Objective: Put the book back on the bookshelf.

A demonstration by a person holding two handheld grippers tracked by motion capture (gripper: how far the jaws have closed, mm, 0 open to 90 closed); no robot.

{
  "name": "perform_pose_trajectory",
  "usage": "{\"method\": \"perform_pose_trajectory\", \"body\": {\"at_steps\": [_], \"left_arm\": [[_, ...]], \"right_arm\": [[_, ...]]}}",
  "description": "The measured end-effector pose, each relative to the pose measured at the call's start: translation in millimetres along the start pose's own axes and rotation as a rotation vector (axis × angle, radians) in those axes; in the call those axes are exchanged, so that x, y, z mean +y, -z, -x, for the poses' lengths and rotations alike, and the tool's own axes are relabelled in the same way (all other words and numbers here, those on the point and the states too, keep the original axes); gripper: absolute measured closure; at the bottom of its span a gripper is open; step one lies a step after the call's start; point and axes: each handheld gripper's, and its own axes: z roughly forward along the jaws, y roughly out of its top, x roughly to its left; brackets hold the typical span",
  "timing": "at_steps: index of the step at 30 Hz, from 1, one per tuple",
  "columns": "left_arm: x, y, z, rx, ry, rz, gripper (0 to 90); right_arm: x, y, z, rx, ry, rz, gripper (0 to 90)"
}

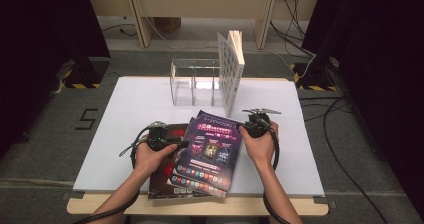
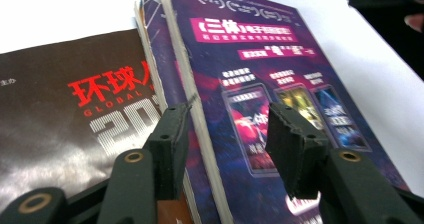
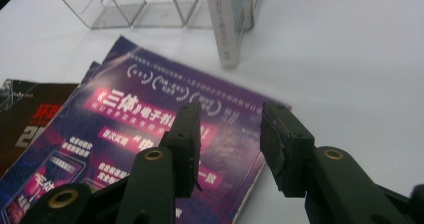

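Note:
A purple magazine [image 1: 210,151] tops a fanned stack near the table's front edge, over a dark magazine [image 1: 172,133] with red lettering. My left gripper [image 1: 183,144] is at the stack's left side. In the left gripper view its jaws [image 2: 229,111] stand apart astride the purple magazine's [image 2: 260,59] page edge, pads not pressing, with the dark magazine [image 2: 75,109] to the left. My right gripper [image 1: 243,128] is at the magazine's far right corner. In the right gripper view it [image 3: 232,109] hangs open just above the purple cover [image 3: 150,99].
A clear acrylic rack [image 1: 195,81] with compartments stands at the back of the white table [image 1: 135,109]. A book [image 1: 232,69] stands upright against the rack's right end. Bare tabletop lies right of the magazines. Cables trail on the floor to the right.

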Motion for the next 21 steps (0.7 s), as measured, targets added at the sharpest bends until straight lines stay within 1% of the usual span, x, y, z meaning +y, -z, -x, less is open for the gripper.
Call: {"method": "perform_pose_trajectory", "body": {"at_steps": [1,3,4,7,8,10,13,14,17,21], "left_arm": [[1.6,-3.4,0.4,0.007,-0.001,-0.005,53.1],[1.8,-4.9,0.7,0.008,0.002,-0.006,53.5],[1.7,-9.0,0.4,0.011,0.002,-0.011,53.4],[-0.4,-14.6,-1.5,0.032,0.020,-0.024,53.5],[-0.9,-15.7,-2.1,0.034,0.020,-0.023,53.6],[-1.5,-16.7,-1.7,0.029,0.023,-0.021,53.7],[-1.8,-18.0,-1.1,0.008,0.036,-0.029,54.0],[-1.7,-18.5,-1.3,0.008,0.042,-0.027,54.2],[-0.5,-19.9,-0.9,0.012,0.041,-0.027,54.5],[0.1,-21.3,0.0,0.014,0.044,-0.027,54.6]], "right_arm": [[-4.0,-2.8,2.5,0.004,-0.014,-0.015,60.4],[-6.1,-3.9,3.1,0.004,-0.019,-0.029,60.2],[-7.9,-4.8,3.4,0.006,-0.021,-0.037,60.1],[-10.7,-6.4,3.5,0.009,-0.024,-0.054,60.0],[-11.6,-7.0,3.5,0.010,-0.024,-0.053,59.9],[-13.3,-7.8,3.8,0.009,-0.030,-0.064,59.6],[-17.4,-11.0,6.9,0.007,-0.048,-0.092,59.1],[-18.2,-11.7,7.6,0.011,-0.058,-0.097,59.0],[-21.9,-14.8,9.3,0.024,-0.075,-0.119,58.4],[-24.4,-17.7,8.3,0.031,-0.075,-0.129,58.2]]}}
